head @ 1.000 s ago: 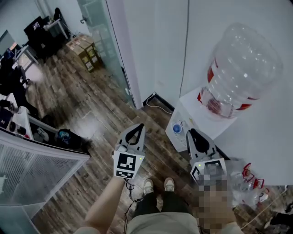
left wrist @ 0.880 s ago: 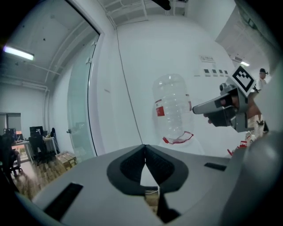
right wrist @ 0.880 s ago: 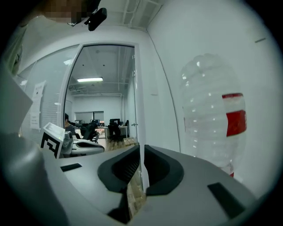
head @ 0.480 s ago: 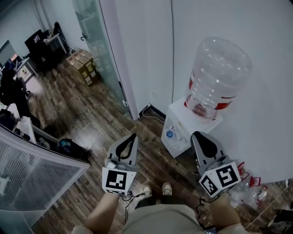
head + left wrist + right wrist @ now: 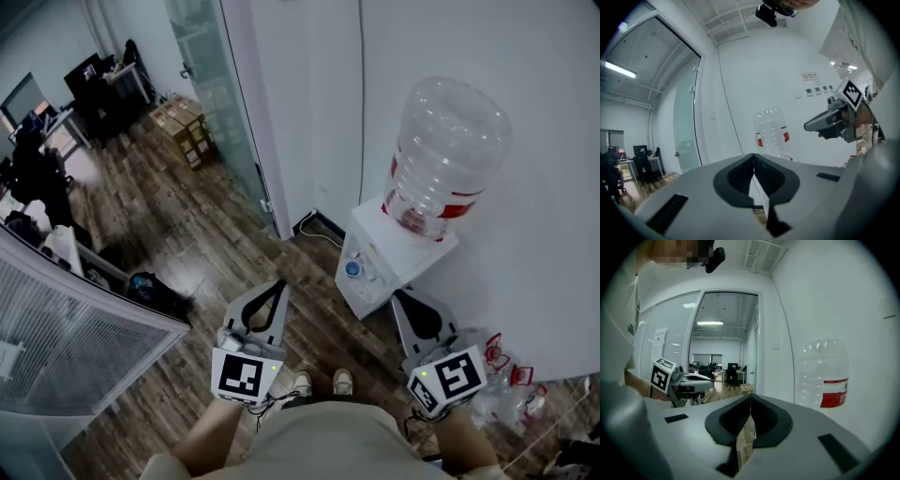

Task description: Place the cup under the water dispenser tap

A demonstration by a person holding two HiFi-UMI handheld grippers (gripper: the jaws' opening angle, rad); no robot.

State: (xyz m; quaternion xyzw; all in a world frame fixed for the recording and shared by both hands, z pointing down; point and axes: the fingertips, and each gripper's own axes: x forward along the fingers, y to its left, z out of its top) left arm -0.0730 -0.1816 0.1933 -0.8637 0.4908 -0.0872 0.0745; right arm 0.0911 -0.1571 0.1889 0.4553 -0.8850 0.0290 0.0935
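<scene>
Both grippers sit lower in the head view than a second ago, nearer the person's body, and the bottle point(image 5: 448, 150) has slid left in that view. Left gripper point(image 5: 278, 285) points ahead over the wood floor point(image 5: 187, 225), its jaws pressed together pad to pad with nothing between them. Right gripper point(image 5: 403, 298) points at the foot of the dispenser point(image 5: 403, 246), just short of it; its jaws are also pressed together and hold nothing. Each gripper shows in the other's view, well apart, marker cubes toward the person.

The white dispenser stands on the floor against the wall point(image 5: 525, 56), ahead and to the right. The clear bottle with a red label stands upside down on its top. A blue tap point(image 5: 352, 268) shows on its front face, which is turned toward the left gripper. A black cable point(image 5: 361, 94) runs down the wall beside it. The cup cannot be made out in any view.
</scene>
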